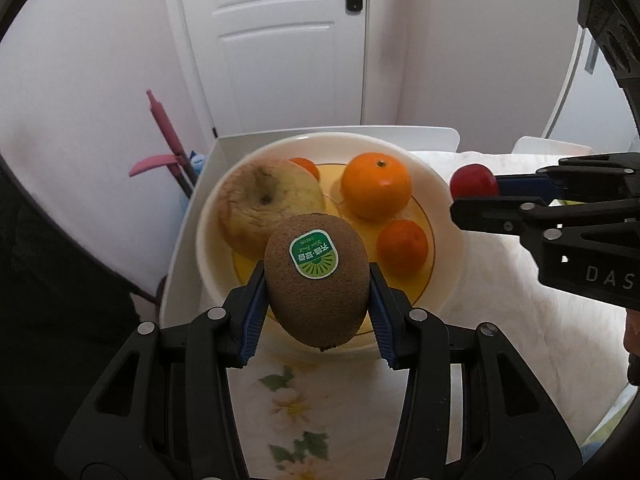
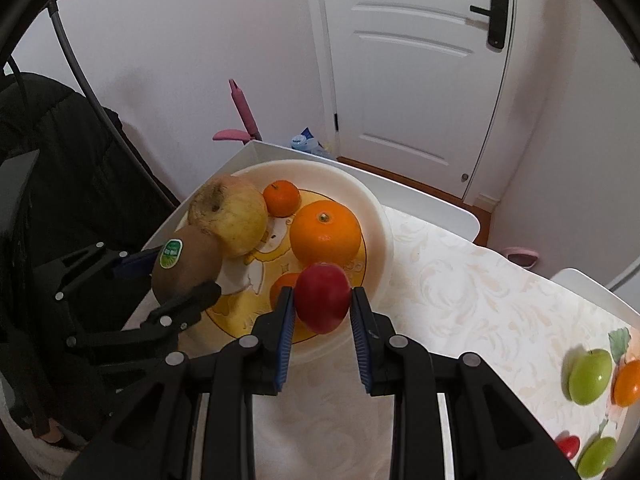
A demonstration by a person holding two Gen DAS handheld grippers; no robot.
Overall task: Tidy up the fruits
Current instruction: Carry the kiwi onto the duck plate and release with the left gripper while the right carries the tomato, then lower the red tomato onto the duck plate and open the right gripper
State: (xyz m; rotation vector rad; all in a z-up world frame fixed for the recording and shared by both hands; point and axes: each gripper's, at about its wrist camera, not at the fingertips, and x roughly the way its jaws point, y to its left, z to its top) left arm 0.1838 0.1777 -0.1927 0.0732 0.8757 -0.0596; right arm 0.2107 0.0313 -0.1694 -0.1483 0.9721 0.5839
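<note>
My left gripper point(image 1: 318, 280) is shut on a brown kiwi point(image 1: 317, 280) with a green sticker, held over the near rim of a white bowl point(image 1: 442, 196). The bowl holds a bruised yellow apple point(image 1: 260, 204), a large orange point(image 1: 376, 186) and small tangerines point(image 1: 402, 246). My right gripper point(image 2: 323, 304) is shut on a small red fruit point(image 2: 323, 298) above the bowl's near edge point(image 2: 376, 216). In the right wrist view the kiwi point(image 2: 186, 264) and left gripper point(image 2: 176, 280) show at the left. In the left wrist view the red fruit point(image 1: 474, 182) shows at the right.
The bowl sits on a table with a floral cloth point(image 2: 460, 292). Green apples point(image 2: 590, 376), an orange point(image 2: 628, 382) and a red fruit point(image 2: 570, 446) lie at the table's right. A white door point(image 1: 280, 40) and pink handles point(image 1: 160, 120) stand behind. A dark coat point(image 2: 48, 152) hangs left.
</note>
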